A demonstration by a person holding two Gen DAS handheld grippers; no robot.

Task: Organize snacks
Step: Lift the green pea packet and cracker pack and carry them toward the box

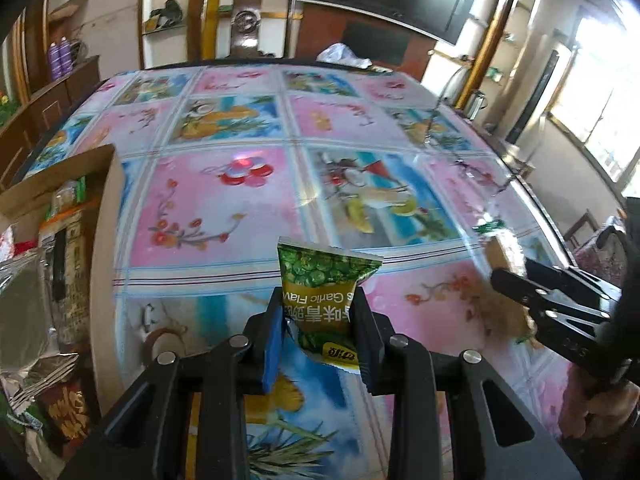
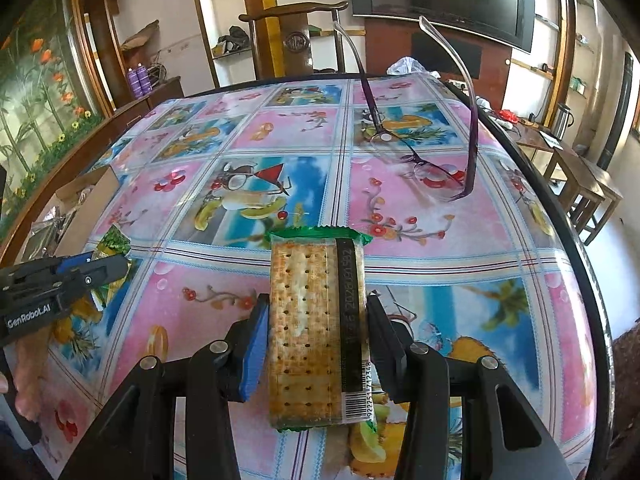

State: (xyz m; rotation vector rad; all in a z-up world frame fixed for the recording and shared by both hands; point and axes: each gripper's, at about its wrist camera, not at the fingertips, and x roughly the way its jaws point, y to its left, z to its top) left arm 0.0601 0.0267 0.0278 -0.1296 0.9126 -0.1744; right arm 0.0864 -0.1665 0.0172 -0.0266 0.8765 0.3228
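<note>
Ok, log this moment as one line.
left hand-held gripper: shut on green pea packet | right hand-held gripper: shut on cracker pack | cardboard box: left of table | glasses: on table

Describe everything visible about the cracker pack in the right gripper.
The cracker pack is a long, clear-fronted wrapper with green crimped ends, showing pale, dotted crackers. A black strip with printed digits and a barcode runs along its right side. It lies lengthwise along the fingers, held above the tablecloth. The right gripper clamps its long sides, blue pad on the left.
</note>
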